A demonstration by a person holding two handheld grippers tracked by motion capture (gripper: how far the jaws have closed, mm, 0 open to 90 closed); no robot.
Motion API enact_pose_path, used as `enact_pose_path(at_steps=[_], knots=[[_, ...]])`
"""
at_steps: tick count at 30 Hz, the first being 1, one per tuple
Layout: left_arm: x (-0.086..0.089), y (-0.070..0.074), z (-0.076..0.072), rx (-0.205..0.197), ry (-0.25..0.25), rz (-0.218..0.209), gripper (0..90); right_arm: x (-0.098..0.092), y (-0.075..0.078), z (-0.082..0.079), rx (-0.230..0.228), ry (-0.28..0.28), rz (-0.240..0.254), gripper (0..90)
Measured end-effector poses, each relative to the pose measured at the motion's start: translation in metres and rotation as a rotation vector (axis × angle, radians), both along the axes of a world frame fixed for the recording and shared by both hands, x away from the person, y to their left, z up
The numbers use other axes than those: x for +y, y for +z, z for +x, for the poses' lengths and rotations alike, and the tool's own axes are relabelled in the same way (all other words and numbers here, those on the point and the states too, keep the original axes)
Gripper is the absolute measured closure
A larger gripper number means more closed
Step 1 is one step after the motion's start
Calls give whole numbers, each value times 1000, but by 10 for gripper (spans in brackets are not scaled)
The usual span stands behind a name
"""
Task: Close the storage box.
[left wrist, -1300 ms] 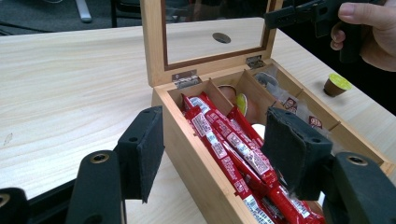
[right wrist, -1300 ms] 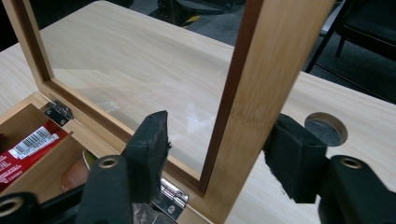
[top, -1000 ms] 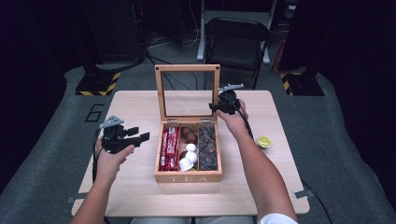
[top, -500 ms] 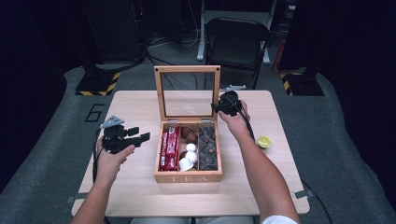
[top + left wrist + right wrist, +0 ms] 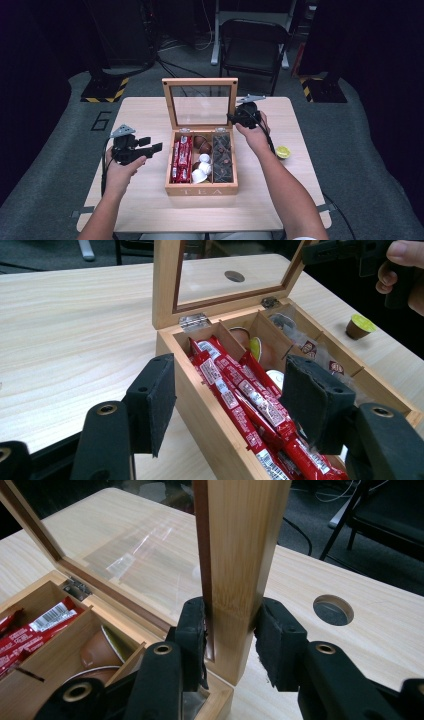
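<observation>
Wooden tea box sits mid-table, its glass-paned lid standing upright at the box's back edge. Right gripper is at the lid's right side frame, and in the right gripper view its pads press on both faces of that frame post, so it is clamped on the lid. A second back those jaws stood a bit wider around the same post; they have just been closing onto it. The hand barely shifted, and the lid is at the same upright angle as before.

Left gripper hovers left of the box, jaws half apart with nothing between them, same spot and same gap as a second ago. In the left gripper view its jaws frame the box's left compartment.

Inside the box: red packets in the left compartment, capsules in the middle one, dark wrapped packets on the right. A lone yellow-topped capsule lies on the table, right of the box. Contents are unchanged from the earlier frames.
</observation>
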State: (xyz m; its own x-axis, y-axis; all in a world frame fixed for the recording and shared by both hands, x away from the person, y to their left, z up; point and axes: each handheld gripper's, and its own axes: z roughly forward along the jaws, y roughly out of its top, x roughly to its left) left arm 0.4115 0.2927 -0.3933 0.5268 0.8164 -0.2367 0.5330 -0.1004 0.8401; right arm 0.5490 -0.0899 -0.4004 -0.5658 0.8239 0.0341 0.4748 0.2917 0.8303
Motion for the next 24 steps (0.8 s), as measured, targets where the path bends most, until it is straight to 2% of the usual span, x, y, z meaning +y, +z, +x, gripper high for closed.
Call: enact_pose_path(at_steps=[4, 14, 18, 24], knots=[[2, 2, 0, -5, 6, -5, 386, -1, -1, -5, -20, 14, -10, 646], [5, 15, 8, -15, 6, -45, 402, -4, -3, -13, -16, 17, 35, 627], [3, 16, 10, -6, 7, -41, 406, -5, -2, -15, -2, 26, 39, 617], [-3, 25, 16, -20, 0, -25, 426, -7, -2, -19, 2, 31, 54, 604]])
